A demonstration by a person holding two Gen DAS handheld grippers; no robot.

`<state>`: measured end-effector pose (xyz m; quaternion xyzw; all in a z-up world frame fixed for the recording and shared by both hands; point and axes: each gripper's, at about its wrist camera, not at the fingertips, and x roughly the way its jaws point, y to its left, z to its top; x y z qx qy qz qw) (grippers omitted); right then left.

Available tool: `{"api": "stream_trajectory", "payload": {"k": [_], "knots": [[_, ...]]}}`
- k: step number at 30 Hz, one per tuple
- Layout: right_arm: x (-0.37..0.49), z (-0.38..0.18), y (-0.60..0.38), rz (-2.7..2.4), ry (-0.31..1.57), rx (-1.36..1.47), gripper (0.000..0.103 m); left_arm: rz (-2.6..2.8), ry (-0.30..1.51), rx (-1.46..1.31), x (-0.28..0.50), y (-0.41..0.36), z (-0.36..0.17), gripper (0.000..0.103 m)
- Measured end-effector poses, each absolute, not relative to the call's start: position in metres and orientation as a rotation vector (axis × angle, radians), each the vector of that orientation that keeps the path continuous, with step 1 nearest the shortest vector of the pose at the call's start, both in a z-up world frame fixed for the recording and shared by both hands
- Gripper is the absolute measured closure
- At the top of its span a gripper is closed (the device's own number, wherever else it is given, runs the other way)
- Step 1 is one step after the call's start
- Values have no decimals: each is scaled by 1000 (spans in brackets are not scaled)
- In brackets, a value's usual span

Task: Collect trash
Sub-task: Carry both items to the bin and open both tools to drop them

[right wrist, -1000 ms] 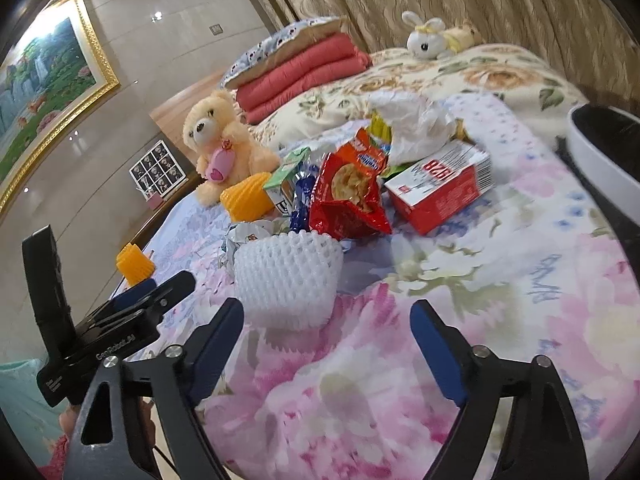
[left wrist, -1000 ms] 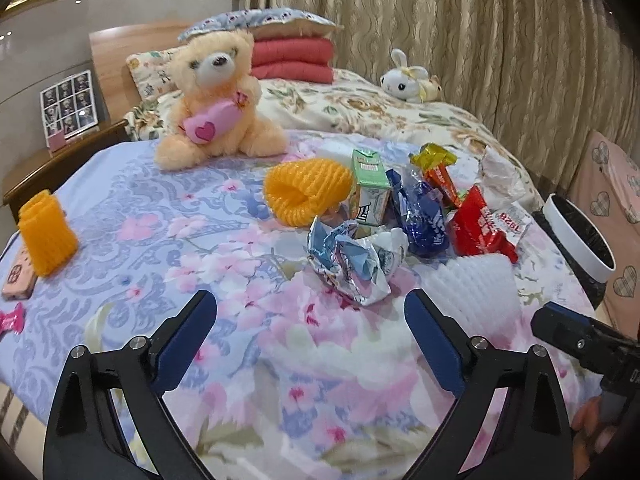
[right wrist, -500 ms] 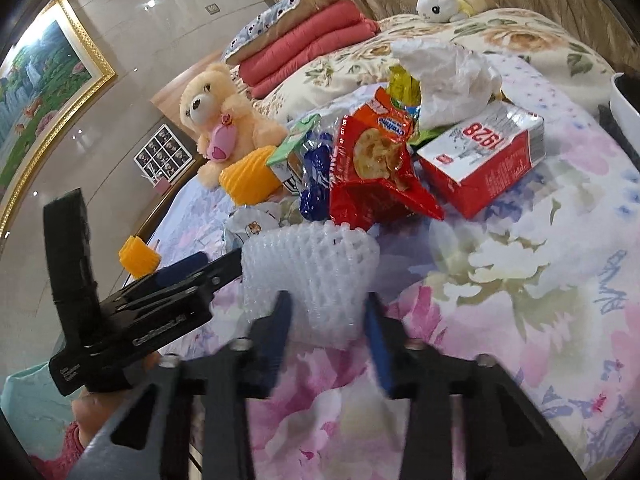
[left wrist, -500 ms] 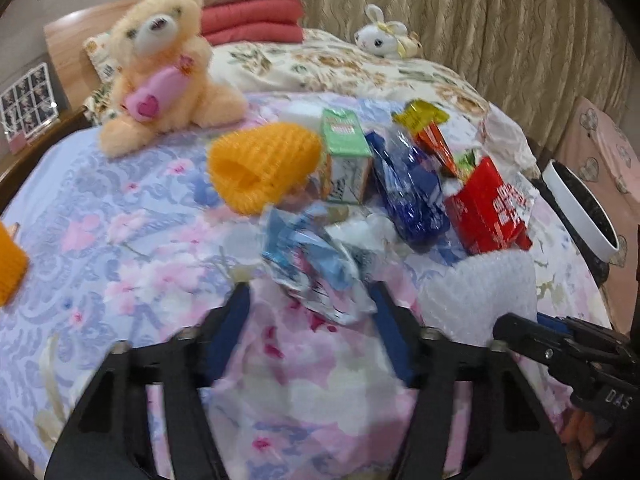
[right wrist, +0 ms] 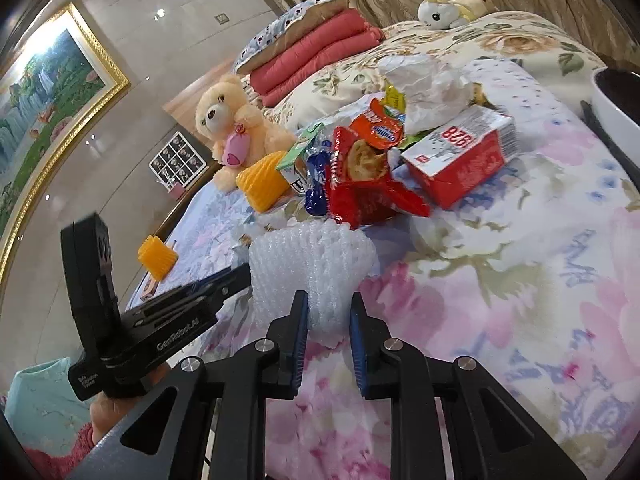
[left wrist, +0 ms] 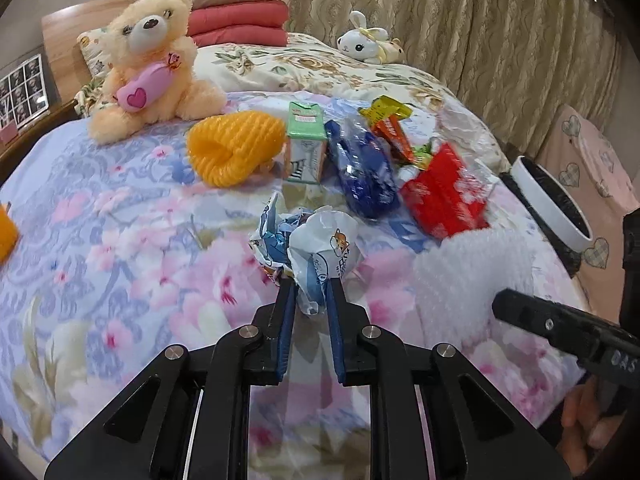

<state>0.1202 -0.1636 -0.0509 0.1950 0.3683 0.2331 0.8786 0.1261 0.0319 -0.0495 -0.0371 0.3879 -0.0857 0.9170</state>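
Left wrist view shows my left gripper (left wrist: 311, 286) clamped on the crumpled wrapper (left wrist: 316, 248) on the floral bed (left wrist: 120, 240), in front of the teddy bear (left wrist: 152, 64); my right gripper (right wrist: 328, 306) pinches the white foam net (right wrist: 316, 268), curtains (left wrist: 460, 20) behind.

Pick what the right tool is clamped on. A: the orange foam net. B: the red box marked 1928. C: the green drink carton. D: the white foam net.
D: in the right wrist view, the right tool has its two blue fingers closed on the near edge of the white foam net; the red box lies farther back, untouched.
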Motion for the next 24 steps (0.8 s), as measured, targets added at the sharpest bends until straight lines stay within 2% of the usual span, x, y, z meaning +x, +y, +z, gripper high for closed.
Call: {"api": "stream_trajectory", "payload": {"k": [24], "knots": [[80, -37, -289, 241, 653, 494, 84, -453, 760, 7, 97, -99, -20, 88]]}}
